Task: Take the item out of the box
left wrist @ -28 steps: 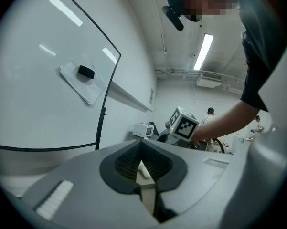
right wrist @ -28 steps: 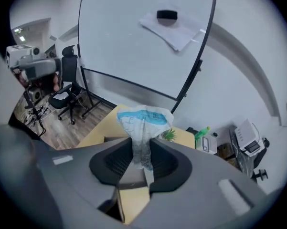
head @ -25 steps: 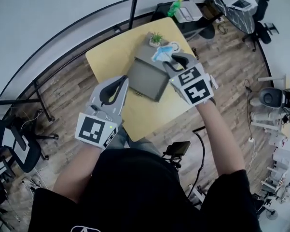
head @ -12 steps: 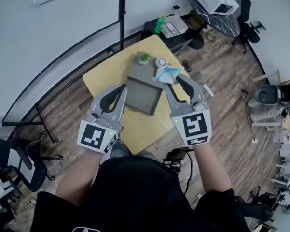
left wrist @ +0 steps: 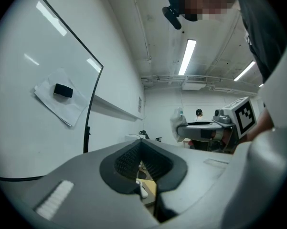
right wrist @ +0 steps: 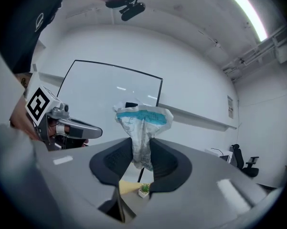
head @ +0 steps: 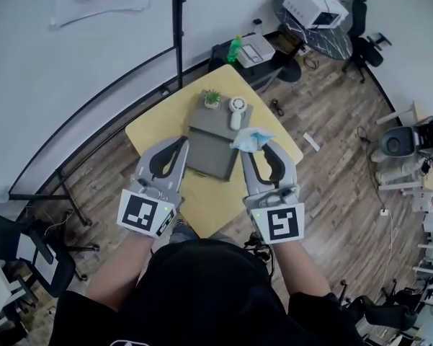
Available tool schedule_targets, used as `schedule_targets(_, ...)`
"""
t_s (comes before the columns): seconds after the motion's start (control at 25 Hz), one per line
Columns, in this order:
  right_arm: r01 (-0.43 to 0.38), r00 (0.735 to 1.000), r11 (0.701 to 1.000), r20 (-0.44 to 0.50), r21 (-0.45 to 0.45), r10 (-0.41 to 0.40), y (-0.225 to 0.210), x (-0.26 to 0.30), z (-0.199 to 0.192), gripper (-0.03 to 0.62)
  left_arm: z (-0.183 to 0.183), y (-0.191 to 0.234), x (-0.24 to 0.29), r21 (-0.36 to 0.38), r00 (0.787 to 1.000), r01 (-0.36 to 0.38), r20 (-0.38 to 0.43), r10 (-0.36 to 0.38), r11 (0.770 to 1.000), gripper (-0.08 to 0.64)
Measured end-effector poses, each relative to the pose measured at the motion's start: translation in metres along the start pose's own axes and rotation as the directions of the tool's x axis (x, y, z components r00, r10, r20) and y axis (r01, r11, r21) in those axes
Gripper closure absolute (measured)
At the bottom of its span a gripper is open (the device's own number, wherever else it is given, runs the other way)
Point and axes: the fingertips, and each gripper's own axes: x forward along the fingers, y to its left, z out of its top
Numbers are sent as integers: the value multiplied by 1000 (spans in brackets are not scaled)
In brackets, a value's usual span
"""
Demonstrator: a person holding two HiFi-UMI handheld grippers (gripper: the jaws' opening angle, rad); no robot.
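A crumpled white-and-blue packet is clamped between the pads of my right gripper, which is shut on it and held level, high above the table. The packet sticks up past the fingertips. The grey box lies below on the yellow table, between the two grippers. My left gripper hovers at the box's left side with its tips together and nothing in them. In the left gripper view the packet and the right gripper show to the right.
A small potted plant and a white round gadget rest on the box's far part. Behind the table stand a black cart with a green bottle, a whiteboard-stand pole and office chairs. Wooden floor surrounds the table.
Both grippers have risen. The right one has carried the packet from the box's far right corner back toward me and turned to level. The left gripper has lifted a little.
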Motion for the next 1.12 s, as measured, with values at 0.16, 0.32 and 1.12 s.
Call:
schedule_targets(0.16, 16, 1000, 999, 25, 42, -17, 5, -5, -4, 479, 3, -3, -2, 2, 1000, 12, 7, -12, 1000, 560)
schedule_targets(0.32, 16, 999, 997, 33, 80, -19, 7, -6, -10, 479, 4, -2, -1, 2, 1000, 14, 10, -14, 1000, 560)
schedule_targets(1.12, 26, 1000, 999, -5, 43, -26, 14, -2, -19, 488, 6, 4, -9, 10, 1000, 1, 5, -1, 1000, 560)
